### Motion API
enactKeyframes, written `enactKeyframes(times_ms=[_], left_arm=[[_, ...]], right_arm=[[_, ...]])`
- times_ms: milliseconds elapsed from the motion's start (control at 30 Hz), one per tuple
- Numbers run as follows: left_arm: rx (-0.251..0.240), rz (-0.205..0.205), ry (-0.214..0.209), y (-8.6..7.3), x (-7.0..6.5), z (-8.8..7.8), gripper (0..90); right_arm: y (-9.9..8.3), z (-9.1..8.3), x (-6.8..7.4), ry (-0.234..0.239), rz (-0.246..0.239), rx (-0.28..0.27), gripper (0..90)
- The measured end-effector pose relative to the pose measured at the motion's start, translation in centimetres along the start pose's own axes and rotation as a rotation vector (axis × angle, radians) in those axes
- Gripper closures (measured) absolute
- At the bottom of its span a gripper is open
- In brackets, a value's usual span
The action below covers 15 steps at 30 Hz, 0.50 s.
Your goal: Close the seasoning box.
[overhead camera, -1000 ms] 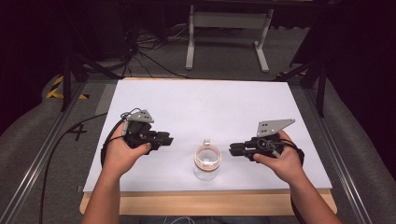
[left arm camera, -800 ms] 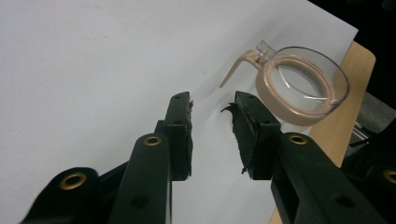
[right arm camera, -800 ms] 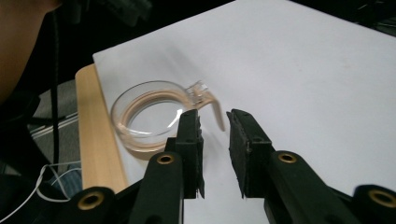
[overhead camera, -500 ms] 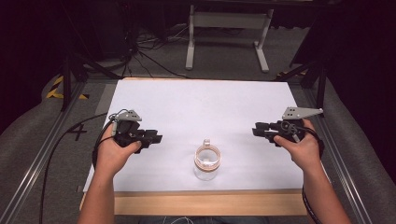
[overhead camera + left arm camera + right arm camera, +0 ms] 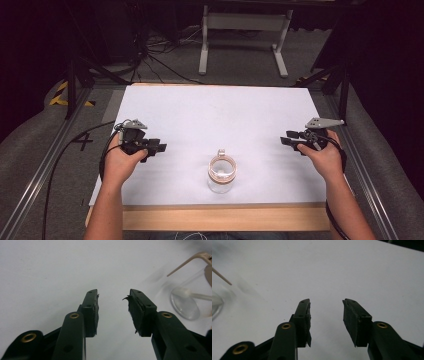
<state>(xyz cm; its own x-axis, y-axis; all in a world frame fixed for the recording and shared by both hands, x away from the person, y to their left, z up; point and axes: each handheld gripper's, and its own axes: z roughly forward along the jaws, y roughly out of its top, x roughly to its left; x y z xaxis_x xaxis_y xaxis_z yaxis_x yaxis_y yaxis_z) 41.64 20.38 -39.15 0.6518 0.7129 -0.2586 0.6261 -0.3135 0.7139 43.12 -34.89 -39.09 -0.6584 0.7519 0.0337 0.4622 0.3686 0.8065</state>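
Surface: white sheet (image 5: pixel 215 115) over a wooden board, whose bare front edge shows nearest the person
Jar: clear glass jar (image 5: pixel 220 175) standing upright near the front middle of the surface, between the two hands and well apart from each; a tan ring sits around its mouth and a small loop or clasp shows at its far side
Left hand-held gripper: left hand-held gripper (image 5: pixel 159 146) held low over the left part of the surface, pointing toward the middle; in the left gripper view its jaws stand apart with bare white between them and nothing gripped, and the jar's glass base appears blurred at the right edge (image 5: pixel 186 302)
Right hand-held gripper: right hand-held gripper (image 5: pixel 285 140) held over the right part of the surface, pointing inward toward the left; in the right gripper view the jaws are spread, holding nothing
Cables: a black cable trails from each hand-held gripper off the surface
Beyond the surface: grey floor with loose cables and a light metal stand (image 5: pixel 242 30)
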Motion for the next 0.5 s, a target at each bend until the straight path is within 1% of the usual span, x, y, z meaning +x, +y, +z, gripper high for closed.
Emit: enactKeyframes(times_ms=[33,67,100,233,267,300,333,367,400,433,500], left_arm=[[0.007,0.003,0.003,-0.1,0.1,0.1,59.4],[0.007,-0.004,0.003,-0.2,0.3,0.4,59.3],[0.013,0.003,0.005,-0.3,0.5,0.5,59.0],[0.016,-0.003,0.005,-0.7,0.8,1.2,58.5],[0.019,0.008,0.002,-0.8,1.0,1.3,57.9],[0.017,0.009,0.006,-0.9,1.1,1.6,57.4],[0.028,0.009,0.004,-1.1,1.4,1.8,57.3],[0.028,0.003,0.007,-1.3,1.5,2.1,57.2],[0.033,0.009,0.015,-1.3,1.7,2.2,57.2],[0.033,0.007,0.020,-1.4,1.7,2.3,57.1],[0.040,0.002,0.015,-1.5,1.8,2.5,57.1]], right_arm=[[-0.3,0.3,-0.2,0.003,0.004,0.001,56.8],[-0.4,0.5,-0.3,0.003,0.004,0.007,56.4],[-0.7,0.8,-0.5,-0.001,-0.001,0.011,55.7],[-1.4,1.6,-0.9,-0.002,0.010,0.024,54.8],[-1.7,2.0,-1.1,-0.004,0.009,0.030,54.6],[-1.9,2.2,-1.1,-0.004,0.008,0.031,54.2],[-2.1,2.4,-1.2,-0.003,0.008,0.036,54.1],[-2.4,2.8,-1.3,0.002,0.012,0.042,54.1],[-2.6,3.0,-1.4,0.004,0.014,0.047,54.0],[-2.8,3.2,-1.5,0.003,0.012,0.049,53.9],[-3.0,3.5,-1.5,0.003,0.014,0.061,53.6]])
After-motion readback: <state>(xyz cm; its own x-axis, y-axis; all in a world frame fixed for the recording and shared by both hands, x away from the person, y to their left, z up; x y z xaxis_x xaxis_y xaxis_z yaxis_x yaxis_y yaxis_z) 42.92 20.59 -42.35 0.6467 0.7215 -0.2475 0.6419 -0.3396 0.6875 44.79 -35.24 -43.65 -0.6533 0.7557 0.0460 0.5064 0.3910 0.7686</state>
